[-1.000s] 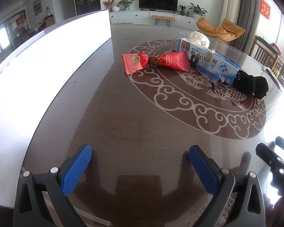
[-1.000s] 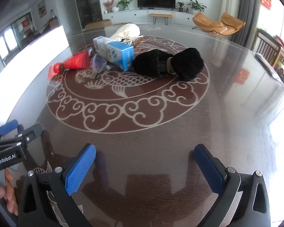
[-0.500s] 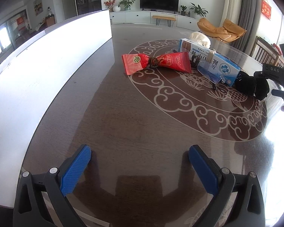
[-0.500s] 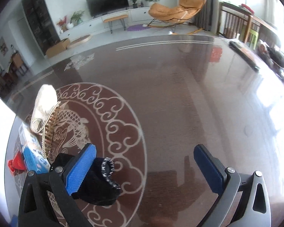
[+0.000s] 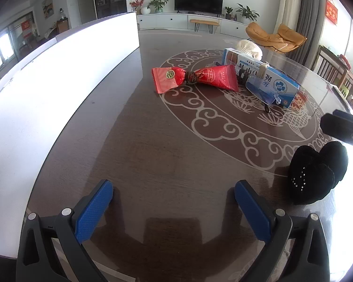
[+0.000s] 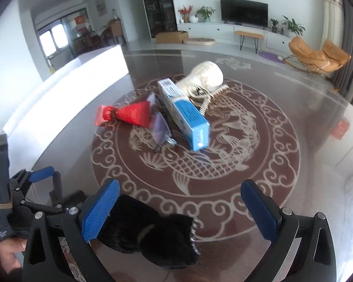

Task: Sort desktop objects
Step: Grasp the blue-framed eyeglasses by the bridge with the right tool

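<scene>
I'm over the counter, dark and glossy with a pale fish-and-cloud inlay, and a long white panel runs along its left edge. The biggest loose item is the blue-and-white box, lying flat near the middle: stiff card, probably light, and best pinched across its narrow sides. Behind it and touching it sits a cream knitted hat, soft and floppy. Just left of the box is the red snack packet, crinkly and slick, tied at the waist; I'd take it there. A pair of glasses leans against the box, fragile and tangled in that cluster, so it blocks a clean grab at the box.

The black fuzzy mitten lies apart from the pile, near the counter's edge. It looks soft, light and squashy, so any bunched fold gives me a hold. My right tool has its jaws wide apart, the left pad against the mitten, nothing clamped. My left tool hovers over bare wood, jaws spread and empty, just beside the mitten.
</scene>
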